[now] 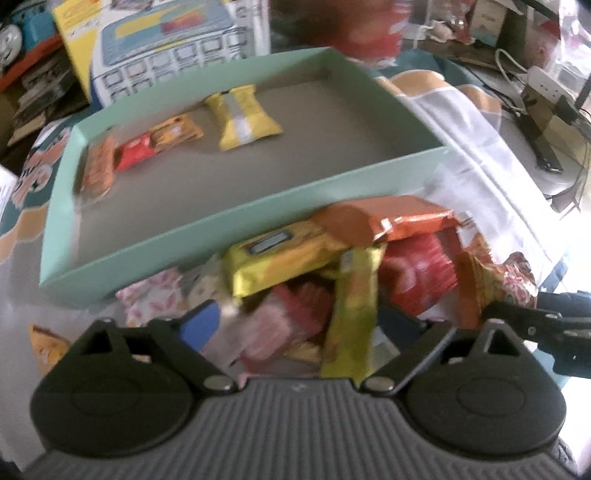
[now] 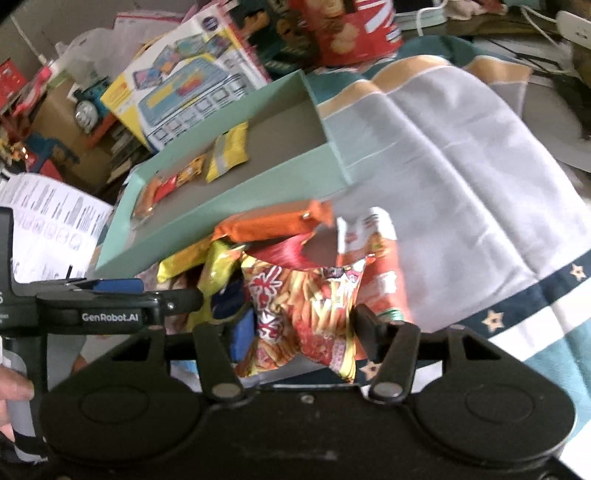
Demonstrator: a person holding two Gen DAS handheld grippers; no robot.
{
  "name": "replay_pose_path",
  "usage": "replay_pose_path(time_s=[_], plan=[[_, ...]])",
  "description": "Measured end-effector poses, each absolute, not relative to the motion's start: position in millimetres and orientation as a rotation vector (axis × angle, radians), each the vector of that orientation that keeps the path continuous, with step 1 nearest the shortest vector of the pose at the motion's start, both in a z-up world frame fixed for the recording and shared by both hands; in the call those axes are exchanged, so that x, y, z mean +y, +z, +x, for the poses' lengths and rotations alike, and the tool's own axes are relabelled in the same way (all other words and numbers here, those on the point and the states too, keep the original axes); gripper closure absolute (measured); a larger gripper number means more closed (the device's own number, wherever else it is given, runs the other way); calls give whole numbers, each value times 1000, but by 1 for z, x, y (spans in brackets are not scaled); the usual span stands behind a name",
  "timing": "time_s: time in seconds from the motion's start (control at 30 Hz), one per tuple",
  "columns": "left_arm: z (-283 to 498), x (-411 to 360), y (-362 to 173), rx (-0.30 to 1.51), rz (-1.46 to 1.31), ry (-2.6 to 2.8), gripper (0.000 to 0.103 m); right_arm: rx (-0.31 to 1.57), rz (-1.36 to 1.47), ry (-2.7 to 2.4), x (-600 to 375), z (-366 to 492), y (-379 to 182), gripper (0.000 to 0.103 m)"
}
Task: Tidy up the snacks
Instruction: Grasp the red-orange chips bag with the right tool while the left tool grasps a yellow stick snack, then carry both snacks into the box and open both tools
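Observation:
A shallow mint-green box [image 1: 236,218] [image 2: 236,192] holds a yellow packet [image 1: 242,118] [image 2: 227,151], an orange one [image 1: 177,133], a red one [image 1: 135,151] and another orange one [image 1: 98,166]. A pile of snack packets [image 1: 332,266] [image 2: 258,251] lies in front of it. My left gripper [image 1: 306,328] is open over the pile, a yellow-green packet [image 1: 352,314] between its fingers. My right gripper [image 2: 299,321] is shut on a red-and-yellow fries packet [image 2: 306,317], at the pile's right side.
A grey, teal and orange cloth [image 2: 461,177] covers the table. A toy box [image 2: 192,81], a blue toy train [image 2: 88,103], a printed sheet [image 2: 51,218] and a red snack bag [image 2: 351,29] stand behind. Cables and a power strip [image 1: 543,81] lie at far right.

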State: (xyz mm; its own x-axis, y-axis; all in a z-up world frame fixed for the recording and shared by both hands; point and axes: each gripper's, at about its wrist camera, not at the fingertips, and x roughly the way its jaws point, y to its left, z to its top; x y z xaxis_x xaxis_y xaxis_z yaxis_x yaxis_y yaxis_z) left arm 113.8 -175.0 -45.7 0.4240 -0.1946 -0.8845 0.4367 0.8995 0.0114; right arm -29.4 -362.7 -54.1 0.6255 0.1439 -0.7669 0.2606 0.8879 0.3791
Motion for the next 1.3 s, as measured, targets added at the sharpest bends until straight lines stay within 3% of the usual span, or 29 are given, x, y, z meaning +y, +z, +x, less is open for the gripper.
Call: replay_pose_path(time_s=[0.07, 0.13, 0.3, 0.33, 0.4, 0.67, 0.83, 0.9, 1.07, 1.13, 1.3], plan=[[114, -186, -46, 1063, 263, -426, 31, 892, 495, -78, -365, -30, -55, 46], [115, -196, -49, 1071, 268, -450, 53, 881, 504, -85, -367, -32, -55, 46], [124, -209, -63, 1091, 268, -434, 57, 861, 531, -100, -373, -38, -56, 46], [122, -208, -64, 1075, 278, -426, 72, 860, 535, -102, -374, -39, -56, 46], [120, -206, -64, 1067, 296, -438, 89, 859, 542, -106, -376, -40, -58, 46], [106, -186, -62, 1119, 281, -480, 88, 857, 557, -102, -376, -41, -63, 46], [108, -194, -61, 1101, 313, -465, 70, 863, 565, -90, -370, -36, -66, 46], [109, -199, -62, 1093, 327, -465, 68, 866, 567, -89, -369, -36, -66, 46], [114, -210, -63, 1077, 333, -459, 68, 871, 571, -89, -370, -35, -67, 46], [115, -212, -63, 1075, 330, -475, 78, 873, 569, -90, -369, -34, -67, 46], [109, -209, -60, 1080, 337, -485, 78, 876, 550, -92, -370, -31, -64, 46]])
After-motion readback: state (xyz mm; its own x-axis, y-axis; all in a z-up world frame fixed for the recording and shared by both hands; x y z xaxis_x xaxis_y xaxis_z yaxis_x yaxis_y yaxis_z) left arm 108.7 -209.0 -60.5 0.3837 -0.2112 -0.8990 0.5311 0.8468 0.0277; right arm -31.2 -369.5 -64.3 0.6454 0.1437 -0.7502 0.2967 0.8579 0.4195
